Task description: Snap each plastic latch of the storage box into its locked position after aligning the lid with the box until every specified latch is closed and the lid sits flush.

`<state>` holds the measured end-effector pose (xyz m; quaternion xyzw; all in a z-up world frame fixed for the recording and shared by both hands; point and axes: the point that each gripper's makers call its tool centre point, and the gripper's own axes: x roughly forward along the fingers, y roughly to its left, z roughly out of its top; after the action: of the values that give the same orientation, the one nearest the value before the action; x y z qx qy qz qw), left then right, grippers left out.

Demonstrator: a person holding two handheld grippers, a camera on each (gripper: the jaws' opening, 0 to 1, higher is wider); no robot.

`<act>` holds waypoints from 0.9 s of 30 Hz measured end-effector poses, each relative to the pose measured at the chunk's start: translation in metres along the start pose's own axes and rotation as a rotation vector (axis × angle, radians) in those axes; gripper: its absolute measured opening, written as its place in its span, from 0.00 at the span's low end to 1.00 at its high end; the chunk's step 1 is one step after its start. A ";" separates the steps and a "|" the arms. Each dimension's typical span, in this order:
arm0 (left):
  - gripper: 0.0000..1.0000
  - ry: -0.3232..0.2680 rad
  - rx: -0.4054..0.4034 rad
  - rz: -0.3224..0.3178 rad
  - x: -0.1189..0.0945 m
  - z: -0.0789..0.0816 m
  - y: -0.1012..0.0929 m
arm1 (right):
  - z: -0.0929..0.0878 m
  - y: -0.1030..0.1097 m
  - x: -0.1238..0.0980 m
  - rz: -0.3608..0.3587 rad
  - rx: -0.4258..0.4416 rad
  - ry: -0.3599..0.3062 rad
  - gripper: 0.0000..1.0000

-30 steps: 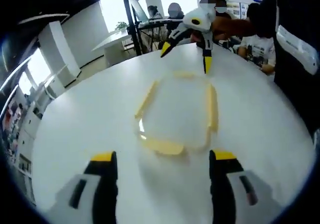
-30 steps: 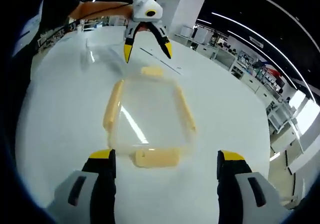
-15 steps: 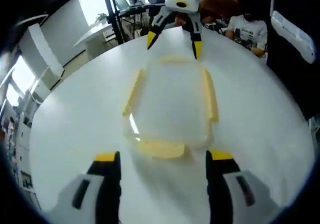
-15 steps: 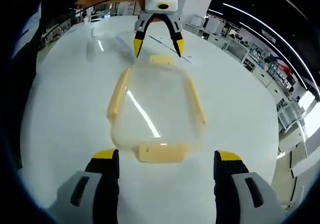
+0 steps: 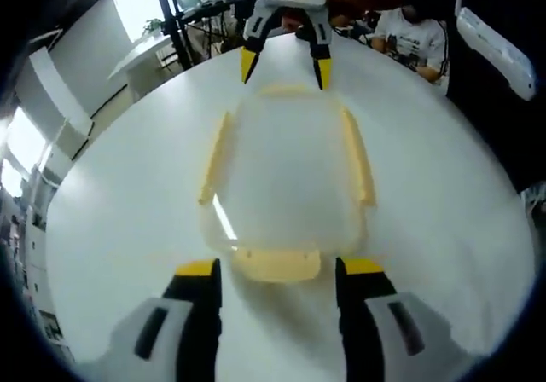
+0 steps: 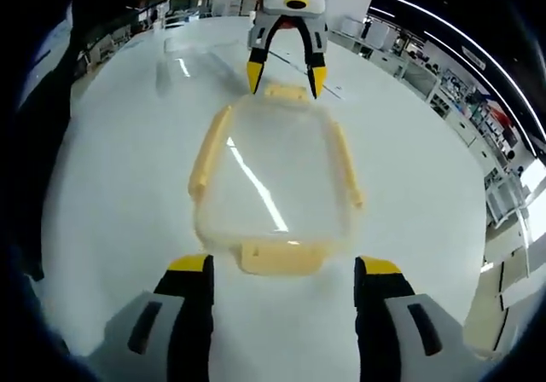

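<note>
Squarely between 2 facing grippers, jaws apart at opposite end latches: storage box [image 5: 286,173] on table [image 5: 111,228].

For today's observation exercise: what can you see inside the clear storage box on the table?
Through the clear lid of the storage box, only the white table shows; no contents visible. Glare streaks hide a little.

A clear storage box [image 6: 277,190] with yellow latches rests lid-on near the middle of a round white table [image 6: 111,220]. A second clear plastic piece [image 6: 175,62] lies well apart, toward the table's edge.
</note>
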<state>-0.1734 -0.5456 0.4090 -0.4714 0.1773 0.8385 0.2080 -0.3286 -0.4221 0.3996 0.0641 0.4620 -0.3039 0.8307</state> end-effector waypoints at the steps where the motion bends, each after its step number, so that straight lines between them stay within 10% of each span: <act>1: 0.53 0.005 0.001 -0.003 0.001 0.000 0.000 | 0.000 0.000 0.000 0.002 -0.001 0.002 0.66; 27: 0.46 0.176 0.059 -0.095 0.008 0.006 -0.006 | -0.002 0.004 0.007 0.094 0.020 0.097 0.54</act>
<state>-0.1777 -0.5361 0.4045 -0.5449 0.1970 0.7773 0.2450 -0.3255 -0.4212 0.3923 0.1088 0.4951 -0.2657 0.8200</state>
